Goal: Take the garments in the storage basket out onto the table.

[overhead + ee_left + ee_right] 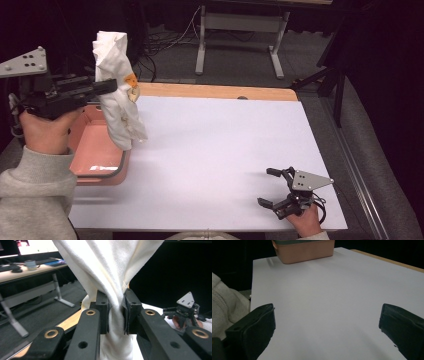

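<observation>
White covers most of the table (215,150), which takes the middle of the high view. At the left edge of that frame stands a pink bin (97,150), and it looks empty inside. Above its far corner hangs a white cloth (117,95), pinched at its middle by the left gripper (111,86), whose jaws are closed tight on the fabric; the cloth is lifted clear of the bin. In the lower right, the right gripper (272,187) rests on the table with jaws wide apart, holding nothing. I judge the taking-out is nearly done; laying the cloth down remains.
</observation>
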